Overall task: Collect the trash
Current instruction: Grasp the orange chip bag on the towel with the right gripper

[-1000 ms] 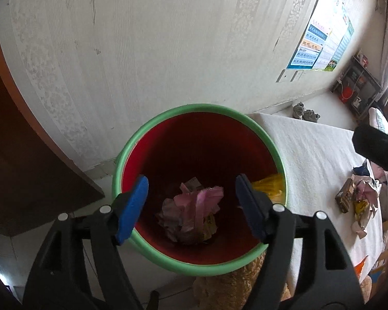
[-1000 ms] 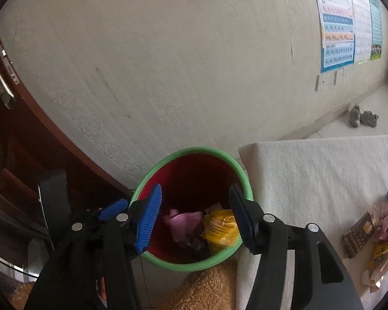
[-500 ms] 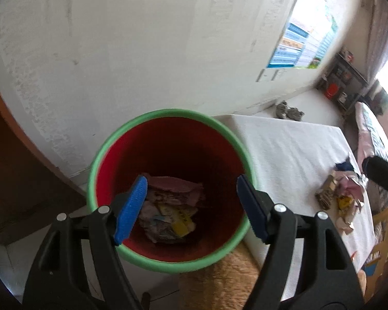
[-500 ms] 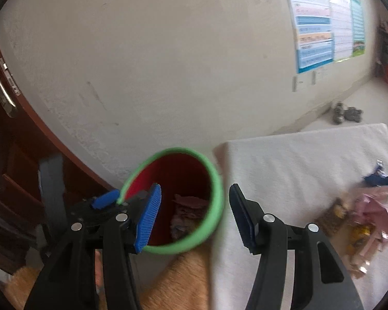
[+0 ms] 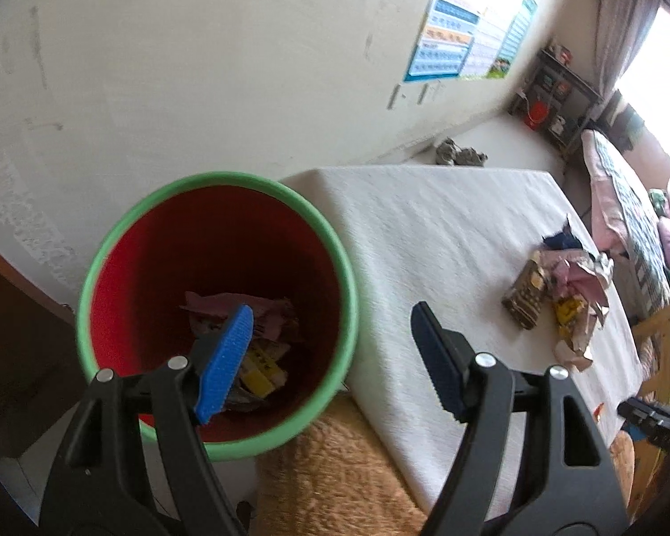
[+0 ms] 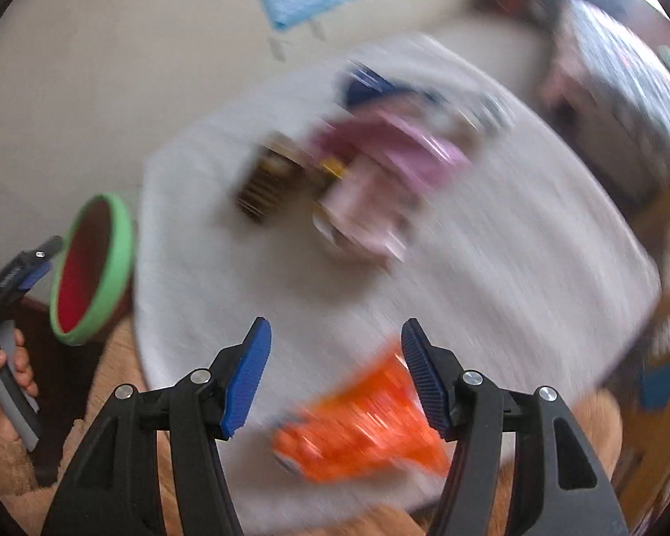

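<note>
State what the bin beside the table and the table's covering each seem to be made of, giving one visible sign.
Bin: probably plastic, smooth red inside with a thick moulded green rim. Table covering: seemingly white woven cloth, matt, with a fine ribbed texture and soft folded edge.

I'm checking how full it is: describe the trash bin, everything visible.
The trash bin is a round bucket, seemingly plastic, red inside with a thick green rim. It stands upright and open, beside the corner of the white-covered table and near the wall. Only its bottom holds crumpled wrappers, pinkish and yellow, so it is far from full. The left claw hangs above it, one finger over the opening, not touching. Its base is hidden.
</note>
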Demonstrator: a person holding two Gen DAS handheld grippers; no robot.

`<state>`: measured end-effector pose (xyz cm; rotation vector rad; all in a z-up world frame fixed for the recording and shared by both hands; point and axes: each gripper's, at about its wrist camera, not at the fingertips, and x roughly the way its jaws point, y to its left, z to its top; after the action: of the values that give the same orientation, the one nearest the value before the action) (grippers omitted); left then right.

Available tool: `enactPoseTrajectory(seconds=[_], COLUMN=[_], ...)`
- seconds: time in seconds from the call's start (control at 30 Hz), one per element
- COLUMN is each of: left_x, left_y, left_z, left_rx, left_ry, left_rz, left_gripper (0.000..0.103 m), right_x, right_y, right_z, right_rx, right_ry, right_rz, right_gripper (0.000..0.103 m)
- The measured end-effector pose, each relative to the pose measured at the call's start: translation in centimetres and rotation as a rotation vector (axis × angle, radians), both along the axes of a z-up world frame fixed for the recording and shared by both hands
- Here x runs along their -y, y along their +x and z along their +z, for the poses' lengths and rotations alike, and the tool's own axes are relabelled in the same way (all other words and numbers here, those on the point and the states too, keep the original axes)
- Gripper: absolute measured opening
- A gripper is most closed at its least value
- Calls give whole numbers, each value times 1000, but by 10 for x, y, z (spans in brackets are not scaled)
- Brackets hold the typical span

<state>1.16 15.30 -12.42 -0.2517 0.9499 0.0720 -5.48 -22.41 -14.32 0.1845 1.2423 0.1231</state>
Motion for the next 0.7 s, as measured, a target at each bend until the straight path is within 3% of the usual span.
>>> enactPoseTrajectory(seconds=[0.2, 0.33, 0.5, 0.7], left_x=[34, 48, 57, 63], left_y=[5, 5, 4, 7], left_z=[2, 4, 6, 3], left_rx=[-4, -4, -9, -20], left_ry=[27, 53, 66, 62], left_rz=[-82, -116, -130, -132], left_gripper=[71, 75, 75, 75], right_x=[11, -2, -11, 12], right_y=[-24, -18, -24, -49], right_z=[-44, -34, -27, -34], right_rx=[-179, -140, -166, -300], right_ry=[153, 98, 72, 244], right_rz=[-66, -27, 21, -79], right_gripper=[64, 80, 81, 82])
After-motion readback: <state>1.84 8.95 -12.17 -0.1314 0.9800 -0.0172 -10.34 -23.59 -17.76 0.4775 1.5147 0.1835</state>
